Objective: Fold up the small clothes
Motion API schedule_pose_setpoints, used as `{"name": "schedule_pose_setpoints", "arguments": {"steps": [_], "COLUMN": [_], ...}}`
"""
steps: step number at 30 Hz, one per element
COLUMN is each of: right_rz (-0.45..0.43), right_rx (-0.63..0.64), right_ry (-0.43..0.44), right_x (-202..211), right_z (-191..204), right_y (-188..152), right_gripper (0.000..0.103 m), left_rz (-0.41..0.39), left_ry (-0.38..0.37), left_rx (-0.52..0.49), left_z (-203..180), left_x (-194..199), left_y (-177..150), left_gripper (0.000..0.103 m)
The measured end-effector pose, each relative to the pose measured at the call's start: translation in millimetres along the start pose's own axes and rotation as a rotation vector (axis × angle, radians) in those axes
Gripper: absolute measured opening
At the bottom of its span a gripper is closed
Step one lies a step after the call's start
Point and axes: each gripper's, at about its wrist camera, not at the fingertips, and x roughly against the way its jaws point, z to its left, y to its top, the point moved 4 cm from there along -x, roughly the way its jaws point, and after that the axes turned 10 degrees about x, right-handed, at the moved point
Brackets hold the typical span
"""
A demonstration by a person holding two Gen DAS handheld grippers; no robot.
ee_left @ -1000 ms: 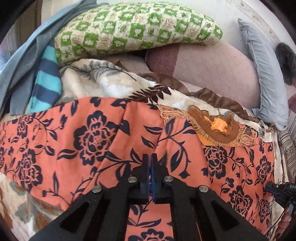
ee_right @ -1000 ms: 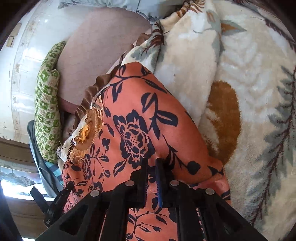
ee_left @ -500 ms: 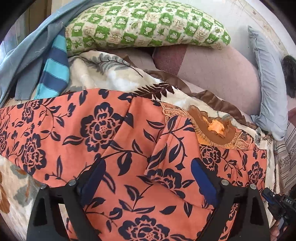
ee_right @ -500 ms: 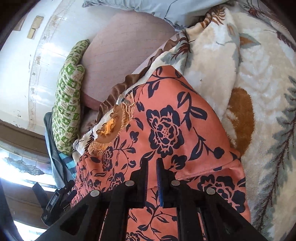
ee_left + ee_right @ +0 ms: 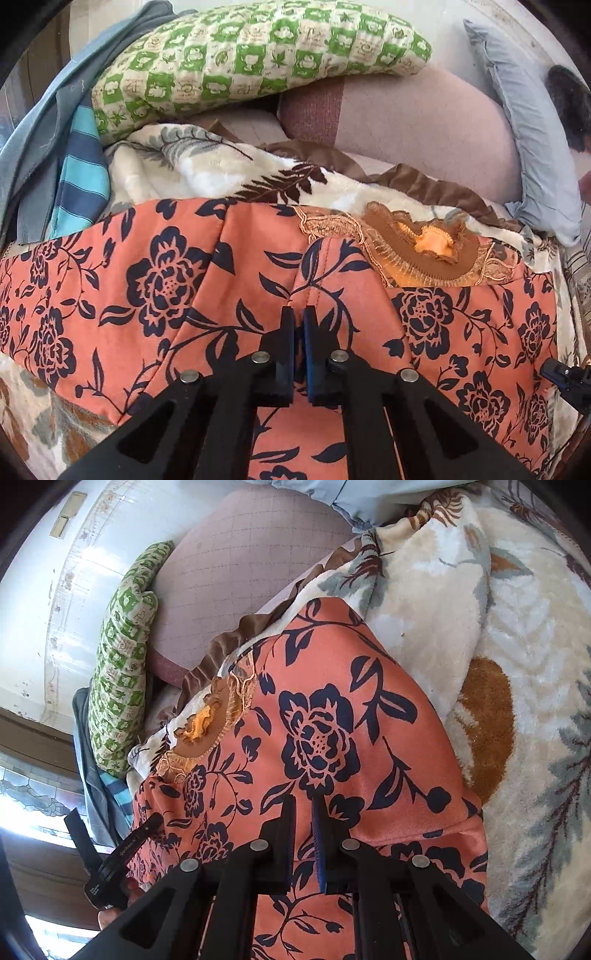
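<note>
Your left gripper (image 5: 299,317) has just closed again, pinching a ridge of the soft orange dress (image 5: 155,280). Your right gripper (image 5: 303,805) is clenched, probably on its hem. The dress lies on the fluffy blanket (image 5: 535,635).

The dress (image 5: 155,280) is orange-pink with big dark blue flowers and leaves, and its neck part (image 5: 417,254) is brown with a bright orange middle. Under it lies a fluffy cream blanket (image 5: 524,635) with grey, brown and rusty leaves. Behind it sit a pillow (image 5: 258,51) in green and cream squares, a blue striped cloth (image 5: 81,177) and a pale blue pillow (image 5: 532,122).
</note>
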Motion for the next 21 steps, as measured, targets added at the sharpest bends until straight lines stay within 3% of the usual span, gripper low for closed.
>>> {"name": "schedule_pose_setpoints", "arguments": {"steps": [6, 11, 13, 14, 16, 17, 20, 21], "right_rz": [0.002, -0.003, 0.002, 0.009, 0.045, 0.089, 0.135, 0.133], "right_rx": [0.002, 0.019, 0.017, 0.020, 0.037, 0.049, 0.050, 0.055], "right_ry": [0.006, 0.004, 0.012, 0.012, 0.008, 0.003, -0.015, -0.016], "right_x": [-0.5, 0.6, -0.5, -2.2, -9.7, -17.4, -28.4, -27.7], "right_z": [3.0, 6.2, 5.9, 5.9, 8.2, 9.3, 9.5, 10.4], "right_y": [-5.3, -4.1, -4.1, -4.6, -7.6, -11.5, -17.3, -16.6], "right_gripper": [0.011, 0.011, 0.011, 0.011, 0.011, 0.011, 0.011, 0.011], "left_rz": [-0.044, -0.046, -0.064, -0.034, 0.065, 0.078, 0.030, 0.018], "left_ry": [-0.040, 0.005, 0.076, 0.095, 0.147, 0.134, 0.030, 0.046], "left_rx": [0.011, -0.003, -0.014, -0.005, 0.059, 0.107, 0.229, 0.260], "left_z": [13.4, 38.0, 55.6, 64.9, 86.2, 96.0, 126.0, 140.8], "left_x": [30.7, 51.5, 47.2, 38.4, 21.0, 21.0, 42.4, 49.9], "left_y": [2.5, -22.4, -32.9, -37.8, -48.2, -51.6, -56.9, -59.3], "left_gripper": [0.004, 0.004, 0.004, 0.004, 0.004, 0.004, 0.004, 0.012]}}
